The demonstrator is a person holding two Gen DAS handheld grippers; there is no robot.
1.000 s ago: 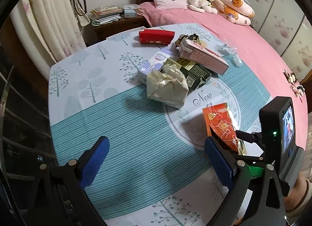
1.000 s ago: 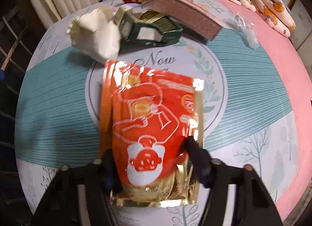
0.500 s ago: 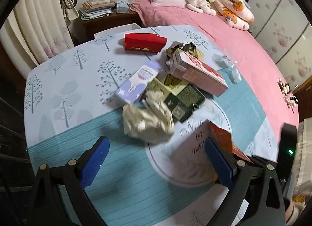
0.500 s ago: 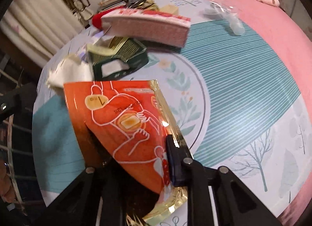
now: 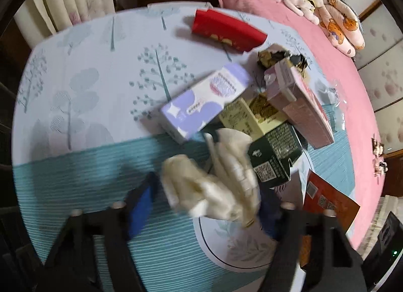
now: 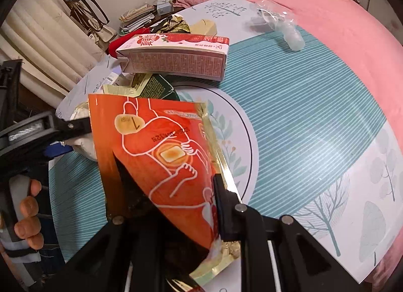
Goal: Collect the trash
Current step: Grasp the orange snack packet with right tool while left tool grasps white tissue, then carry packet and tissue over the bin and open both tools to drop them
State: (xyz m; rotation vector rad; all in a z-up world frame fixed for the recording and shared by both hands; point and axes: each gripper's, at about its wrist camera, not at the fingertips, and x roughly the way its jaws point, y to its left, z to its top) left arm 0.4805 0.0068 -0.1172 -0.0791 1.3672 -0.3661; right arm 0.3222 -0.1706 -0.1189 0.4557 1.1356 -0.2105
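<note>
A crumpled cream paper wad (image 5: 216, 181) lies on the teal-striped tablecloth (image 5: 83, 178), against a pile of boxes. My left gripper (image 5: 209, 198) points down over it with the wad between its blue pads (image 5: 141, 203). The jaws are closing, and the left pad still stands a sliver off the paper. My right gripper (image 6: 171, 186) is shut on an orange foil pouch (image 6: 161, 145) and holds it tilted above the table. The pouch's dark red back (image 5: 327, 201) shows at the right of the left wrist view.
The pile holds a purple box (image 5: 204, 100), a pink strawberry carton (image 6: 176, 57), a dark green box (image 5: 274, 155) and a red box (image 5: 226, 29). A clear plastic wrapper (image 6: 277, 22) lies near the pink bed (image 6: 327, 14). A person's hand (image 6: 27, 206) grips the left tool.
My left gripper came down over the paper wad and its jaws narrowed around it. My right gripper shut on the orange pouch and tilted it up off the table.
</note>
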